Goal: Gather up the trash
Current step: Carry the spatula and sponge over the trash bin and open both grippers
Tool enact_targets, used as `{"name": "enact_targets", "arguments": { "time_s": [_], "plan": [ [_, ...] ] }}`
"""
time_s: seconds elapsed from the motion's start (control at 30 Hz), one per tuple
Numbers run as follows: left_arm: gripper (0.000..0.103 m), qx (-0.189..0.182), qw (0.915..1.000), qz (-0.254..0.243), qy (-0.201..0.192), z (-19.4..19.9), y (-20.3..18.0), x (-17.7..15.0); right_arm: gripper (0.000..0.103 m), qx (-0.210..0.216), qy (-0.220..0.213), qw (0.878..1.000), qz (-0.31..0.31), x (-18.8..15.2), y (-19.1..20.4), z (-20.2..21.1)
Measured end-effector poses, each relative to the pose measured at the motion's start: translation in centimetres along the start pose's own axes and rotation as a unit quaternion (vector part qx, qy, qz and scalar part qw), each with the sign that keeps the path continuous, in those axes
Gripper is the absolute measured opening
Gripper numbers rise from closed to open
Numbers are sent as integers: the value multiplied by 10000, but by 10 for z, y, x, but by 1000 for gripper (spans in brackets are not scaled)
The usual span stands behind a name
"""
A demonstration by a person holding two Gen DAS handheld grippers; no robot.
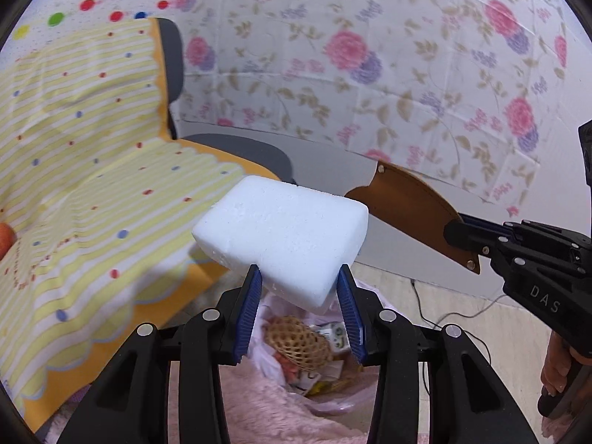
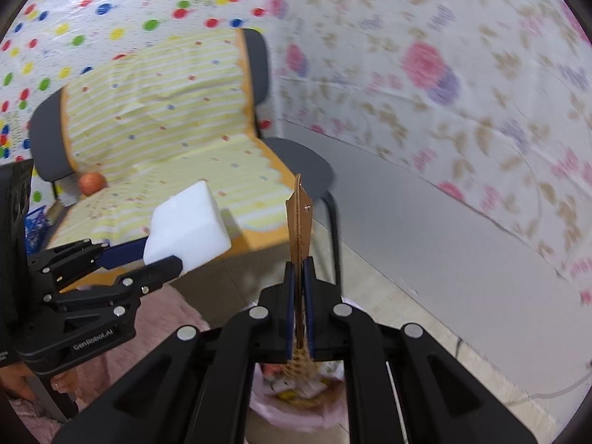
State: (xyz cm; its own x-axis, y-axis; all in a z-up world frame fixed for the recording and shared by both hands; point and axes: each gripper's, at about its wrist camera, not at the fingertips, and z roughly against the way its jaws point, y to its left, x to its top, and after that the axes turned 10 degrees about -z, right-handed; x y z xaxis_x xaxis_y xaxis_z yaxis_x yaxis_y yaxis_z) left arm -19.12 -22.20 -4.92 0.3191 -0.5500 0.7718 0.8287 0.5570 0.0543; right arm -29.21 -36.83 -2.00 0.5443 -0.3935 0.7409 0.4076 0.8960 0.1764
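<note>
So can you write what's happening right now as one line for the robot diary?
left gripper: shut on white foam block | right gripper: shut on flat brown leather piece | both above pink-lined trash bin

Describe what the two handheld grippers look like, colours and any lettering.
Both are matte black plastic linkages with round silver pivot pins and ribbed blue pads. The left gripper has white "GenRobot.AI" lettering on its body; the right gripper has "DAS" lettering. No sleeves or gripper cables are visible.
</note>
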Motion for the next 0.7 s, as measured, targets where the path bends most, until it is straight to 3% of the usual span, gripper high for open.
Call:
{"name": "enact_targets", "arguments": {
  "time_s": [0.33, 0.47, 0.57, 0.7],
  "plan": [
    [46, -274, 9986, -11, 454, -38, -16, -2, 6, -176, 358, 9989, -247, -21, -28, -19],
    [70, -422, 9970, 190, 622, -50, -9, -5, 6, -245, 470, 9979, -363, -23, -34, -37],
    [70, -415, 9962, 281, 710, -51, -4, -10, 7, -167, 610, 9967, -510, -26, -39, -44],
    [81, -325, 9965, 395, 663, -45, 1, -15, 11, -166, 621, 9963, -569, -25, -46, -42]
  ]
}}
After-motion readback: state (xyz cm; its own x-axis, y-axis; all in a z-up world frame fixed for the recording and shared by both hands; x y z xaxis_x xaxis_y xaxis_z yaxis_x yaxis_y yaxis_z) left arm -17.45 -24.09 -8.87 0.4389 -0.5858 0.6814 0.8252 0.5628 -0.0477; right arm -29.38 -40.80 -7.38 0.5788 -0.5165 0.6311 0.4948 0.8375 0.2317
